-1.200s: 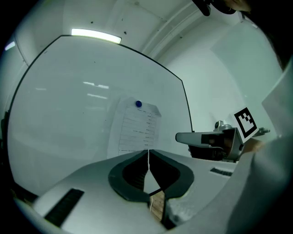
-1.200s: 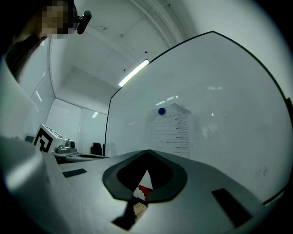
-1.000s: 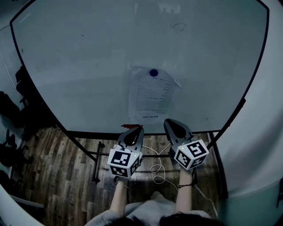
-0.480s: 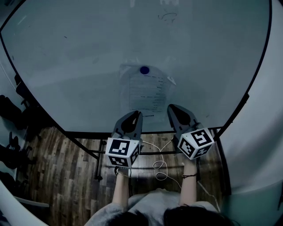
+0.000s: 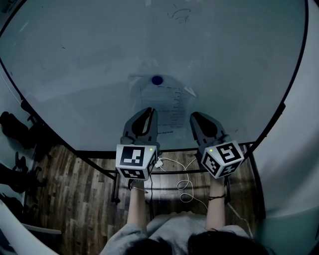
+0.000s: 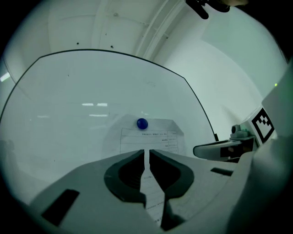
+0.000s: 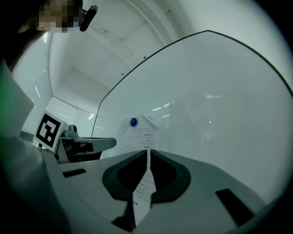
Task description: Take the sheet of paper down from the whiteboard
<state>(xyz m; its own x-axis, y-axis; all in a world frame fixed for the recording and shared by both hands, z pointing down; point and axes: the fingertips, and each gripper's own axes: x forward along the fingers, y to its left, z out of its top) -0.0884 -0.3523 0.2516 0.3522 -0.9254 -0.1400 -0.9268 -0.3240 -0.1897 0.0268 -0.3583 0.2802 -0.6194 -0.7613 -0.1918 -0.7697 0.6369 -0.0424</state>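
Note:
A printed sheet of paper [image 5: 168, 105] hangs on the whiteboard [image 5: 89, 64], pinned near its top edge by a round blue magnet [image 5: 157, 79]. Its upper right corner is folded over. My left gripper [image 5: 149, 112] is raised in front of the sheet's lower left part, jaws shut with nothing between them. My right gripper [image 5: 196, 117] is just off the sheet's lower right edge, also shut and empty. In the left gripper view the paper [image 6: 153, 137] and magnet [image 6: 142, 123] lie straight beyond the gripper [image 6: 147, 153]. In the right gripper view, paper [image 7: 143, 132] and magnet [image 7: 133, 121] lie beyond the gripper [image 7: 149, 153].
The whiteboard stands on a dark frame [image 5: 107, 172] over a wood-plank floor [image 5: 65, 199]. White cables [image 5: 182, 184] hang below the grippers. Dark chairs [image 5: 12, 129] sit at the left. A faint marker scribble [image 5: 178, 14] is near the board's top.
Both grippers have risen from below the board's bottom rail to the lower part of the sheet. The head view has moved closer to the board.

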